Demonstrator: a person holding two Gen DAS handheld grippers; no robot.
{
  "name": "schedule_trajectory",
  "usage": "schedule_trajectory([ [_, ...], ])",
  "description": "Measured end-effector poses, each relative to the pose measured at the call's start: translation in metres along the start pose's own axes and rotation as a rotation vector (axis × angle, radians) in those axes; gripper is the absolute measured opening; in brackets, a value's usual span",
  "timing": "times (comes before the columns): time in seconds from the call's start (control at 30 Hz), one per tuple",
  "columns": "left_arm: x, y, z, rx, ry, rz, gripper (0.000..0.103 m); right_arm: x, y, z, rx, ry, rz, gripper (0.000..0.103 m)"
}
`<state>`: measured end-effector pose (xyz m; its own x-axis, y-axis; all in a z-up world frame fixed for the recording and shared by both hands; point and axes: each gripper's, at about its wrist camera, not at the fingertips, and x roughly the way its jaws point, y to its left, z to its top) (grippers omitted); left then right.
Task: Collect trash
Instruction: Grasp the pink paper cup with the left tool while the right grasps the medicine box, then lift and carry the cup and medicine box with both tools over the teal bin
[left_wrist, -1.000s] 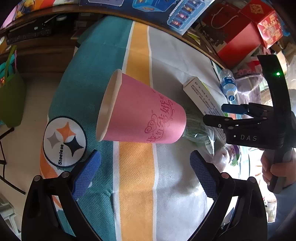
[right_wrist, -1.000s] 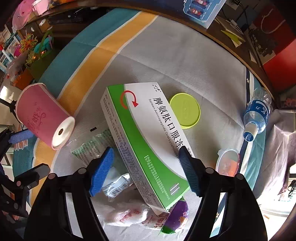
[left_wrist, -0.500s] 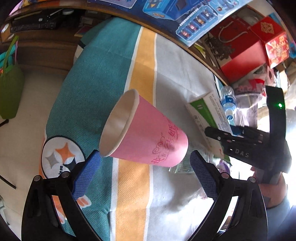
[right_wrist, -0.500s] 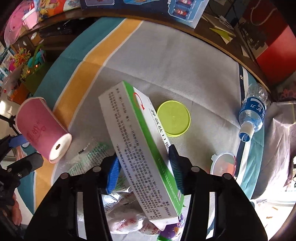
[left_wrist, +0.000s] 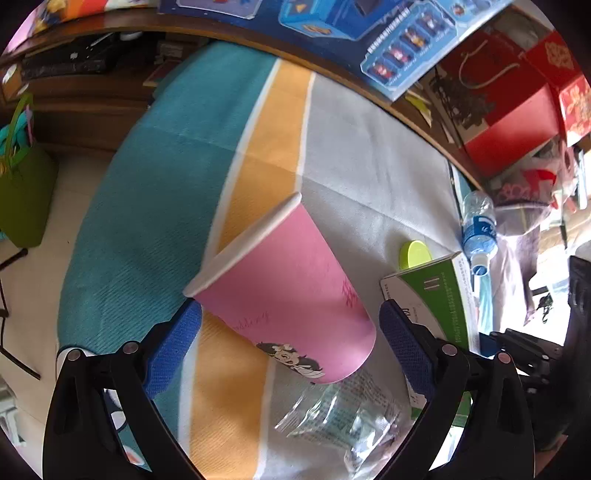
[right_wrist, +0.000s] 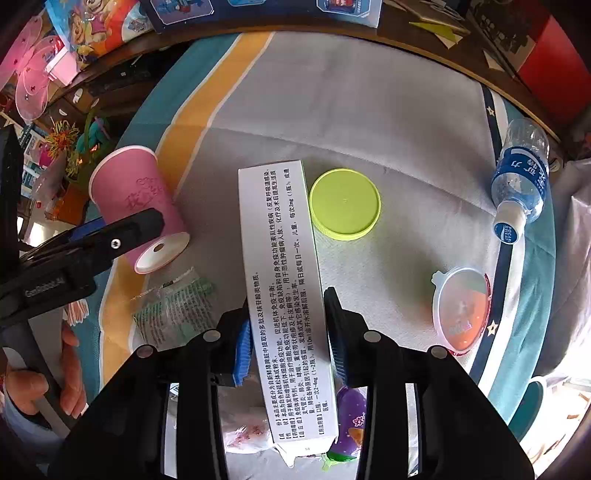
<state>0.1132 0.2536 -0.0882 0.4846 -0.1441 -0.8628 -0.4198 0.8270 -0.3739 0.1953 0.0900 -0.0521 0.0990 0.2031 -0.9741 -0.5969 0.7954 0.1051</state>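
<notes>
Right wrist view: the right gripper (right_wrist: 289, 334) is pinching a long white medicine box (right_wrist: 282, 280) across its narrow sides, blue pads pressing in from both flanks. The box is running from the lower centre of the frame up toward the middle, printed text side facing the camera. Just right of its far end a lime-green lid (right_wrist: 345, 202) is lying flat on the striped tablecloth (right_wrist: 332, 110). At the right edge a water bottle (right_wrist: 519, 188) is lying on its side, cap pointing down-frame. Below it, lower right, a clear-lidded cup with orange contents (right_wrist: 461, 308) is sitting on the cloth. Left of the box, crinkled clear wrappers (right_wrist: 173, 306) are lying on the cloth. A purple packet (right_wrist: 351, 421) is showing under the box's near end.

Left wrist view: the left gripper (left_wrist: 291, 347) is standing spread wide, with a pink paper cup (left_wrist: 284, 291) filling the gap between the blue pads. The cup is tilting, rim toward upper left, base toward lower right; whether the pads are touching it I cannot tell. In the right wrist view the same cup is appearing at left of frame, white base facing the camera, one left finger crossing in front of it. Green-and-white box end is showing at the right of the left wrist frame.
</notes>
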Motion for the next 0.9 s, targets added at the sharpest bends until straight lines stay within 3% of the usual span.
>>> schedule_trajectory([
  [0.2, 0.024, -0.020, 0.013, 0.040, 0.013, 0.053, 0.094, 0.002, -0.018, 0.000, 0.017, 0.005, 0.030, 0.036],
  [0.23, 0.025, -0.022, 0.014, 0.055, -0.003, 0.061, 0.087, 0.001, -0.020, 0.000, 0.019, 0.000, 0.038, 0.036],
  [0.27, 0.026, -0.026, 0.015, 0.072, -0.015, 0.071, 0.069, 0.001, -0.022, 0.001, 0.018, -0.008, 0.040, 0.032],
  [0.3, 0.028, -0.029, 0.015, 0.088, -0.015, 0.080, 0.065, 0.001, -0.023, 0.001, 0.018, -0.013, 0.037, 0.030],
  [0.67, 0.007, -0.040, -0.006, 0.165, -0.034, 0.096, 0.064, -0.018, -0.043, -0.009, 0.083, -0.089, 0.085, 0.030],
  [0.9, -0.038, -0.067, -0.024, 0.260, -0.080, 0.025, 0.064, -0.062, -0.057, -0.024, 0.129, -0.194, 0.107, 0.030],
])
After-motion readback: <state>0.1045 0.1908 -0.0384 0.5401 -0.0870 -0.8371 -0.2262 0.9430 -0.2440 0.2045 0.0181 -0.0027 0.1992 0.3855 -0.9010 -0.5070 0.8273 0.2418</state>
